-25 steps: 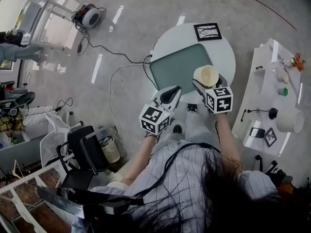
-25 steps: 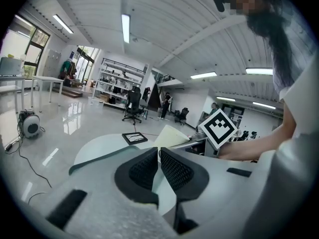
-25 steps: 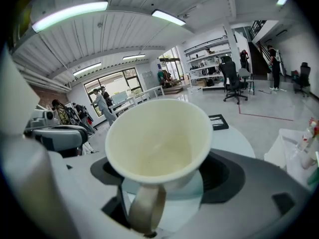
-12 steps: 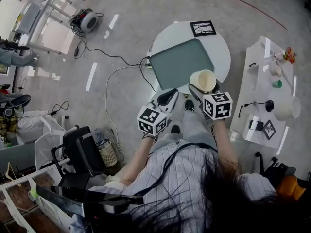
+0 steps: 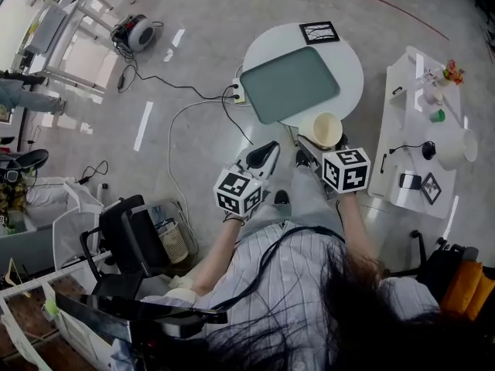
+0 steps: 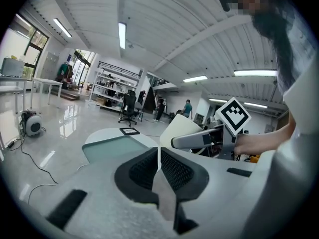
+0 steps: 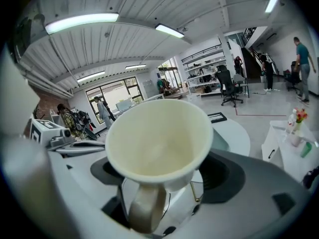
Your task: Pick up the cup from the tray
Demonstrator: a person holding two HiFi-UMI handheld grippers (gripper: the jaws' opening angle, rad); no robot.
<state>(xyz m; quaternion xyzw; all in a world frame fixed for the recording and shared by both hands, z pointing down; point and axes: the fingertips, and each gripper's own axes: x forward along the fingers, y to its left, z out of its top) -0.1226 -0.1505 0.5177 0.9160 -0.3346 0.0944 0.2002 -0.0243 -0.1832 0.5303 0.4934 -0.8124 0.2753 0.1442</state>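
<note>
A cream cup (image 5: 326, 129) with a handle hangs in the air beside the near edge of the round white table (image 5: 352, 64), off the grey-green tray (image 5: 288, 83), which is bare. My right gripper (image 5: 319, 139) is shut on the cup. In the right gripper view the cup (image 7: 159, 138) stands mouth up, its handle (image 7: 144, 208) pinched between the jaws. My left gripper (image 5: 270, 148) hovers to the cup's left, apart from it. Its ribbed pads (image 6: 169, 168) meet with nothing between them. From the left gripper view the cup (image 6: 178, 128) shows past the tips.
A black-framed marker card (image 5: 319, 32) lies on the table behind the tray. A white side table (image 5: 418, 153) with small items stands to the right. A power strip (image 5: 238, 93) and cables lie on the floor left of the table. A black chair (image 5: 131, 238) and a bin (image 5: 173, 242) stand lower left.
The right gripper has drawn the cup back from over the tray, past the table's near edge. The left gripper stayed beside it, still shut.
</note>
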